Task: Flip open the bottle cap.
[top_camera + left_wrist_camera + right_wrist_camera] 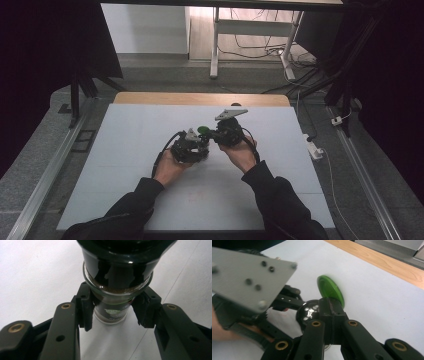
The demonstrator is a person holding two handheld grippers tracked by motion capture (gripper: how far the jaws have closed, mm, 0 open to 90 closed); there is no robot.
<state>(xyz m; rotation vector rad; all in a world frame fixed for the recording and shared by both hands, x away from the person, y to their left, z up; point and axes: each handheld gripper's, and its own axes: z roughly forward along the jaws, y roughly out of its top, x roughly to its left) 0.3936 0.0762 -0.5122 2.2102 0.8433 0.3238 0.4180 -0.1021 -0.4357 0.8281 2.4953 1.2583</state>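
Clamping glass jar (113, 302) in left gripper (112, 312) fingers, right gripper (329, 315) pinching its cap

Left claw (112, 315) clamps the body of a small glass jar (117, 282), one black pad on each side. Jar holds dark brown powder, has a thick clear rim and a label (113, 312) lower down. White desk (32, 272) lies behind.

No lettering can be read anywhere. The small glass jar of dark brown powder (113, 297) carries a label (115, 312) low on its side — a pale green-and-white patch with a dark band above it — but it is too small and blurred to make out.
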